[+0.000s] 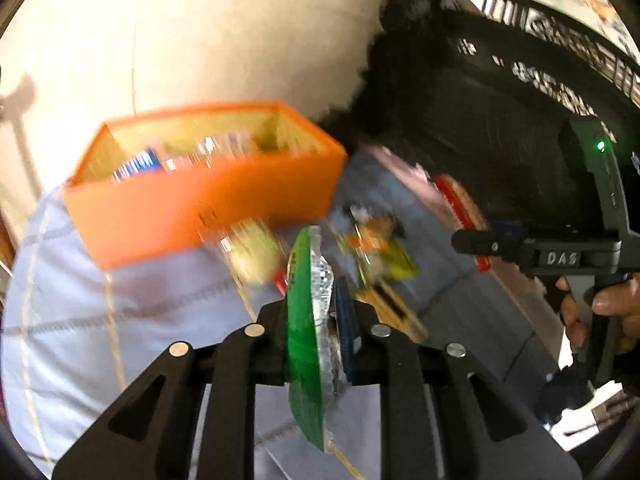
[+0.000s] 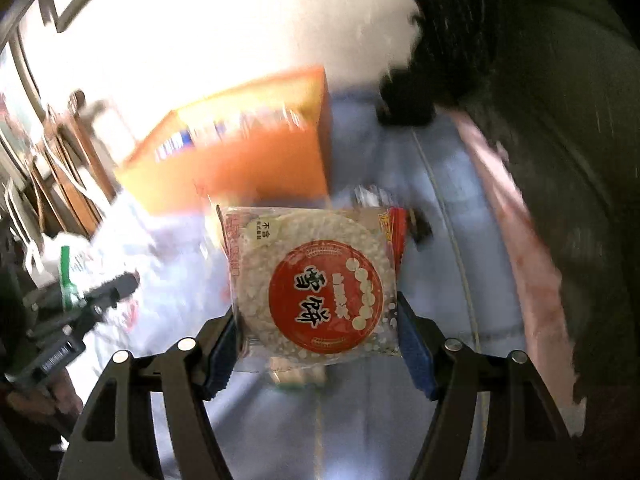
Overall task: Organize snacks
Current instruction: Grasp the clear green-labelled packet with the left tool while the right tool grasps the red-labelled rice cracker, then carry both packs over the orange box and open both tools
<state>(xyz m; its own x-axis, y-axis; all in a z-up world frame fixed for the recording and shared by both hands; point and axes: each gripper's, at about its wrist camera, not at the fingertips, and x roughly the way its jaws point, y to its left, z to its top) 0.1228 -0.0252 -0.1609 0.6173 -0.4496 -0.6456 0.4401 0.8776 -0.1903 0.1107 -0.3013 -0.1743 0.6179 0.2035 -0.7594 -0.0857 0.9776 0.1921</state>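
My left gripper [image 1: 320, 316] is shut on a green and silver snack packet [image 1: 308, 328], held edge-on above the blue cloth. My right gripper [image 2: 318, 320] is shut on a clear rice-cracker packet with a red round label [image 2: 316, 284], held flat above the cloth. An orange box [image 1: 200, 200] with several snacks inside stands ahead on the cloth; it also shows in the right wrist view [image 2: 248, 160]. Loose snack packets [image 1: 376, 252] lie blurred on the cloth between the box and my left gripper. The right gripper shows at the right of the left wrist view [image 1: 460, 240].
A light blue checked cloth [image 1: 120, 320] covers the surface. A pink packet [image 2: 516, 240] lies along the cloth's right edge beside a black furry mass [image 1: 460, 120]. A pale wall is behind the box. Wooden furniture and bags [image 2: 60, 160] stand at left.
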